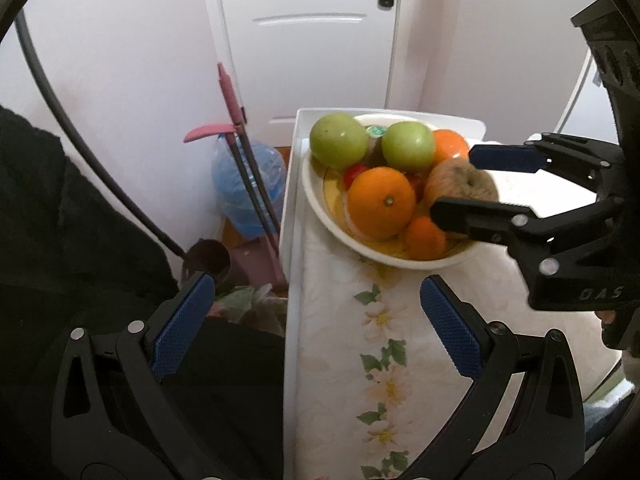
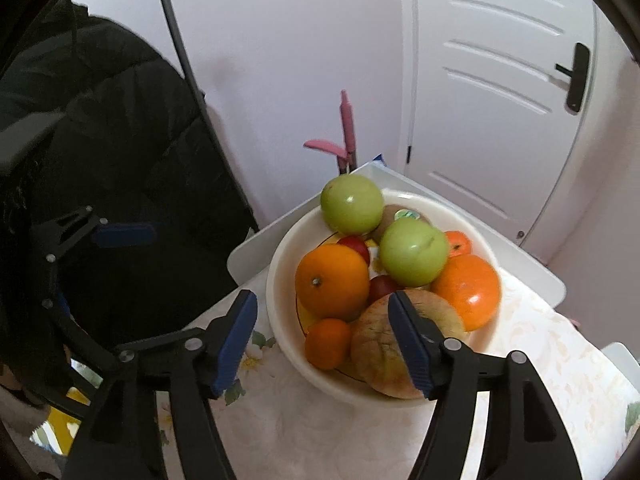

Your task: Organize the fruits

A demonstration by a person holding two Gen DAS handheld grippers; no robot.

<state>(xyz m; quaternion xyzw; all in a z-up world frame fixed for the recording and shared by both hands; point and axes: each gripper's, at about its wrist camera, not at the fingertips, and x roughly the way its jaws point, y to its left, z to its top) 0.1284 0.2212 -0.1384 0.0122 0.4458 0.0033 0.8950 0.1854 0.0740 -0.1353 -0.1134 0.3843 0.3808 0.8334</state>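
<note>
A cream bowl (image 1: 320, 208) (image 2: 280, 292) full of fruit stands at the far end of a white table with a flowered cloth (image 1: 384, 320) (image 2: 320, 428). In it lie two green apples (image 1: 338, 140) (image 2: 351, 203), a large orange (image 1: 380, 202) (image 2: 332, 280), a small mandarin (image 1: 424, 238) (image 2: 327, 343) and a brownish apple (image 1: 456, 180) (image 2: 376, 352). My left gripper (image 1: 316, 324) is open and empty, over the table's left edge short of the bowl. My right gripper (image 2: 322, 340) (image 1: 460, 184) is open, its jaws spread at the bowl's near side around the mandarin and brownish apple.
A white door (image 1: 312, 40) (image 2: 492, 92) stands behind the table. Left of the table, on the floor, are a blue water bottle (image 1: 248, 184), a pink-handled broom and dustpan (image 1: 232, 120) (image 2: 344, 136) and a black jacket (image 1: 60, 220) (image 2: 120, 160).
</note>
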